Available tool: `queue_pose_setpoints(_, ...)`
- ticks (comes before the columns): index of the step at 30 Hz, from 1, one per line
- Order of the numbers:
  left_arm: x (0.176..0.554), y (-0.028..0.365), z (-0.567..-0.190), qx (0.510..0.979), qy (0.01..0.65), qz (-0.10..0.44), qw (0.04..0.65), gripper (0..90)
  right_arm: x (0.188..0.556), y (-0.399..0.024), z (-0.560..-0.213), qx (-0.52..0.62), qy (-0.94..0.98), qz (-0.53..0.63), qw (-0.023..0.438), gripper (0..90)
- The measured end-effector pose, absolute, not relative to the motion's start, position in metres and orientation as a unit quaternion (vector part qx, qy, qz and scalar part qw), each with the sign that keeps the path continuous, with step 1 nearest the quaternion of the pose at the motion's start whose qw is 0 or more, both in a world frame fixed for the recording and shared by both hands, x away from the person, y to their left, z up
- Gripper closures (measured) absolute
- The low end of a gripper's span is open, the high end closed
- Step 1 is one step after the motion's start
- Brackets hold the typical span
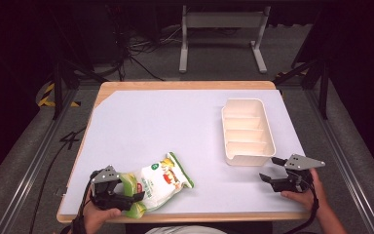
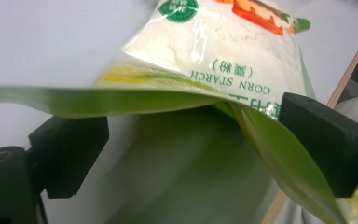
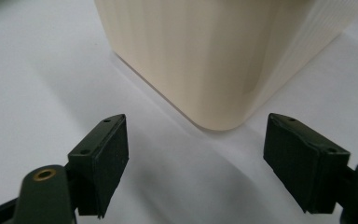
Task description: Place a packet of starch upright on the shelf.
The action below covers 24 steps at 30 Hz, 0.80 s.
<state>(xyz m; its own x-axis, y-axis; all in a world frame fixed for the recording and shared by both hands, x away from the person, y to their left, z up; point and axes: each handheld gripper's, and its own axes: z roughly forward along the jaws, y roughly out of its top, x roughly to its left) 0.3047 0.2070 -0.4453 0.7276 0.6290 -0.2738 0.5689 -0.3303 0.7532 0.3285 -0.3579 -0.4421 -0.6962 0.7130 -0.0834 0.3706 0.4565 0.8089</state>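
At the table's near left edge, your left gripper [image 1: 126,195] spreads wide around the corn starch bag's [image 1: 163,183] green end, pinch pending, while your right gripper [image 1: 271,171], gaping and empty, waits before the divided tray [image 1: 247,129], the probable destination.

Pouch [image 1: 161,183] left of tray [image 1: 247,130]

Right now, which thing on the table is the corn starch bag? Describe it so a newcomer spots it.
On the white table, look at the near left corner, by the left gripper. The corn starch bag lies there, a soft green-and-white pouch, unlike the rigid cream divided tray far right.
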Motion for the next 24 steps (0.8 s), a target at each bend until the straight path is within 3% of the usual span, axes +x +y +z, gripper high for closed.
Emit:
queue_pose_setpoints(7,0.306,0.208,-0.446,0.813,0.365,0.032,0.453,15.8,0.328,-0.355,-0.441,0.322,0.83,0.402,0.215,21.7)
queue_pose_setpoints(9,0.307,0.209,-0.447,0.813,0.366,0.024,0.452,22.2,0.328,-0.354,-0.441,0.322,0.83,0.401,0.217,21.8)
queue_pose_setpoints(12,0.31,0.209,-0.447,0.816,0.358,0.01,0.454,40.8,0.328,-0.352,-0.44,0.32,0.83,0.401,0.219,22.1)
queue_pose_setpoints(13,0.312,0.208,-0.447,0.819,0.346,0.003,0.458,40.8,0.327,-0.352,-0.441,0.32,0.831,0.399,0.219,22.2)
queue_pose_setpoints(14,0.316,0.206,-0.445,0.822,0.336,-0.009,0.459,56.7,0.327,-0.352,-0.441,0.322,0.831,0.398,0.218,22.2)
queue_pose_setpoints(19,0.327,0.205,-0.442,0.825,0.311,-0.012,0.472,87.0,0.328,-0.354,-0.441,0.322,0.83,0.401,0.216,22.2)
queue_pose_setpoints(24,0.341,0.203,-0.435,0.814,0.333,0.021,0.476,87.8,0.327,-0.352,-0.442,0.318,0.833,0.399,0.213,22.2)
